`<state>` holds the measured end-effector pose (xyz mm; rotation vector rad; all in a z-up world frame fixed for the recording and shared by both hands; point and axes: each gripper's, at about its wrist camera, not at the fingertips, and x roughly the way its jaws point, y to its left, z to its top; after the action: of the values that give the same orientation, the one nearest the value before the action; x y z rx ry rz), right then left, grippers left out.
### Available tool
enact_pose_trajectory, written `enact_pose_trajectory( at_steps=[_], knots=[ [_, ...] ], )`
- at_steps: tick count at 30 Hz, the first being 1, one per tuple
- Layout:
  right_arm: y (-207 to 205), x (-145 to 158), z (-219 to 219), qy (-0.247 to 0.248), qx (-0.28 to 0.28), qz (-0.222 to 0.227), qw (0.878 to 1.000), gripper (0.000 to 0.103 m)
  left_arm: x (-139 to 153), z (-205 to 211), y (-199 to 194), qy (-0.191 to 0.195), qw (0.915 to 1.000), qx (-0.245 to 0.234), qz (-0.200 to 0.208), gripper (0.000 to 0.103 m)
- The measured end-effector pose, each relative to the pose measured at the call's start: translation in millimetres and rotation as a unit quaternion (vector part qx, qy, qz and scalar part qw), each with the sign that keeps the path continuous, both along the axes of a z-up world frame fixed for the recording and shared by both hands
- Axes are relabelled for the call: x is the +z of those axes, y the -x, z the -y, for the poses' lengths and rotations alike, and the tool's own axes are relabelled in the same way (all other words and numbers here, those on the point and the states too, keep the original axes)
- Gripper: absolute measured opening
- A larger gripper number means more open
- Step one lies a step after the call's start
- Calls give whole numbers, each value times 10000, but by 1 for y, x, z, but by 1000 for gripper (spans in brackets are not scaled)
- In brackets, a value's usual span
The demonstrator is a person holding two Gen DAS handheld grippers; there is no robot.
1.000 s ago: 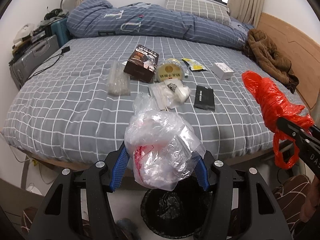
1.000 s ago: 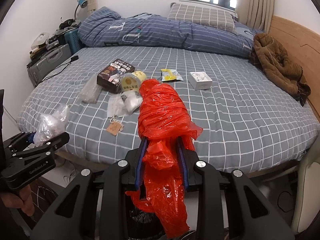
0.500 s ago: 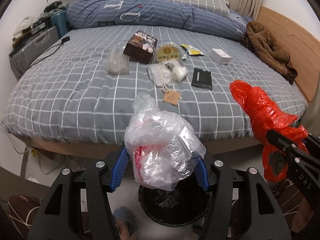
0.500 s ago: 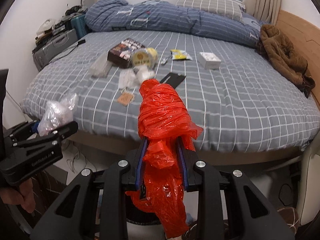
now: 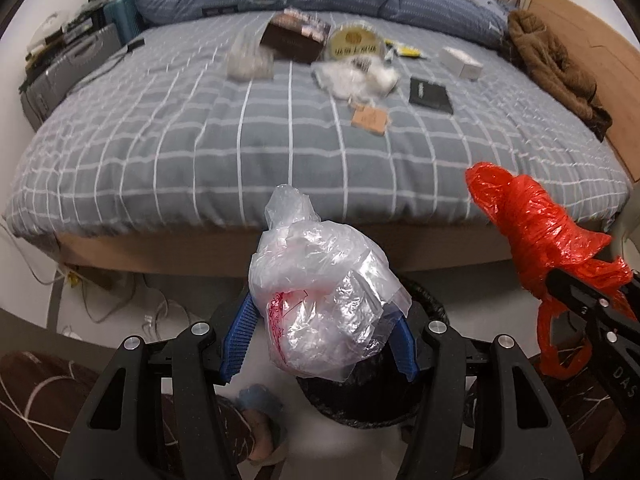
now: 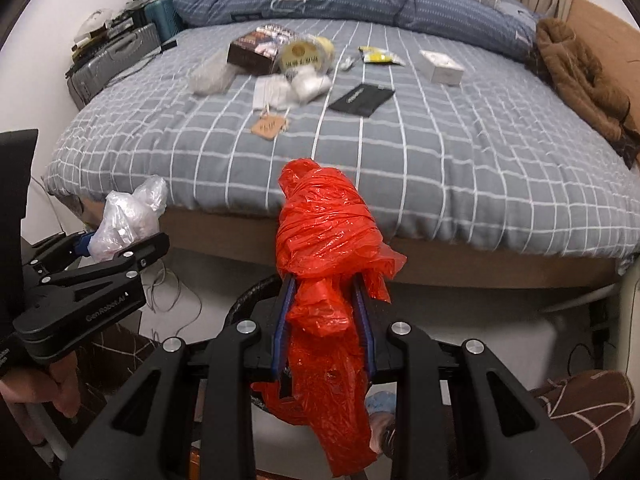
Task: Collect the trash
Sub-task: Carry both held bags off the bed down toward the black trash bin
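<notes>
Two bags gripped: left gripper (image 5: 320,340) clamps clear plastic bag (image 5: 320,304), right gripper (image 6: 324,320) clamps red bag (image 6: 328,248), poised above black bin (image 5: 360,404) for dropping.

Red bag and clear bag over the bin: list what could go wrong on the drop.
1. The red bag hangs long below the right gripper; its tail may drape outside the black bin or snag on the fingers.
2. The clear bag is light and bulky in the left gripper; it may cling or drift past the rim.
3. The bin is mostly hidden, so aiming is guesswork.
</notes>
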<state>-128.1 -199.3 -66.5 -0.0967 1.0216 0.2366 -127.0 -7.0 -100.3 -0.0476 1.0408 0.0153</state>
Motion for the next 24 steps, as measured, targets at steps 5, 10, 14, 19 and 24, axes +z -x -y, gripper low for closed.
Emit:
enact_pose_trajectory(
  at_steps=[5,10,14,19,24],
  knots=[
    [0,-20,0,-8,-10,-237,9997,27,-23,-2,0,-6,9998,12,-217,57],
    [1,-46,-4,83,60,-501,9987,27,-49,-8,0,141,9989,25,-439,57],
    [-1,-65,-8,127,108,-683,9975,27,-66,-10,-3,80,9983,70,-578,57],
    [-1,-94,-14,179,216,-1007,9945,27,-92,-11,-10,57,9964,94,-842,57],
    [-7,-120,-17,250,211,-1338,9905,27,-106,-14,-21,91,9949,133,-994,57]
  ],
)
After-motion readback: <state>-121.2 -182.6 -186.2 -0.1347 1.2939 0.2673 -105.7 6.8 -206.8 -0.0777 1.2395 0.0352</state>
